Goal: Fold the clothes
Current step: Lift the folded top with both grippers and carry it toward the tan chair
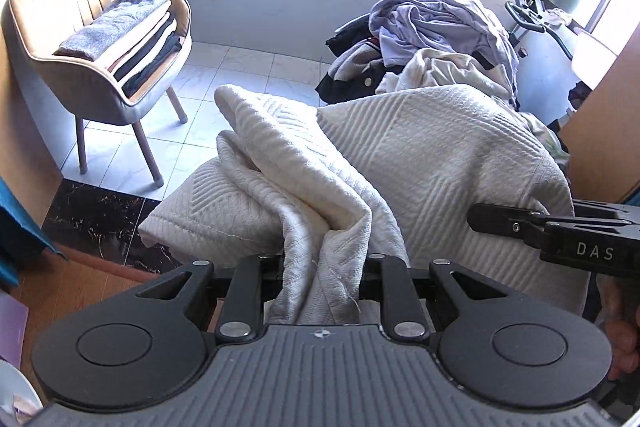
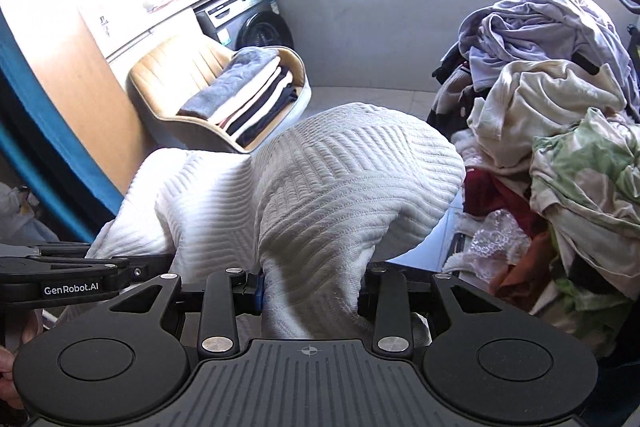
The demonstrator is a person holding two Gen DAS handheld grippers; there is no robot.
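- The white textured garment (image 1: 440, 155) hangs in the air in front of the chair (image 1: 100, 75), bunched and draped, between the chair and the heap of unfolded laundry (image 2: 560, 147).
- The left gripper (image 1: 322, 267) has its fingers pinching a gathered fold of the white cloth; the fabric runs straight down between them and hides the pads.
- The right gripper (image 2: 312, 283) pinches another bunch of the same garment, with the cloth ballooning up over it toward the chair.
- Both grippers are near each other, so the cloth between them sags in a thick roll, not a flat sheet.
- The step in hand looks like opening the garment out before any fold is made.
- To do it well, I would draw the two grippers apart until the edge between them goes taut, and keep them level so the cloth hangs square.
- Each grip seems to hold several layers; a bunched hold may carry a twist into the fold, so re-gripping at a seam or corner would likely help.
- The stack of folded clothes (image 1: 124, 39) already lies on the chair seat, which suggests the finished piece belongs on top of it.
- The heap beside the chair is still large, so much of the task is likely left.
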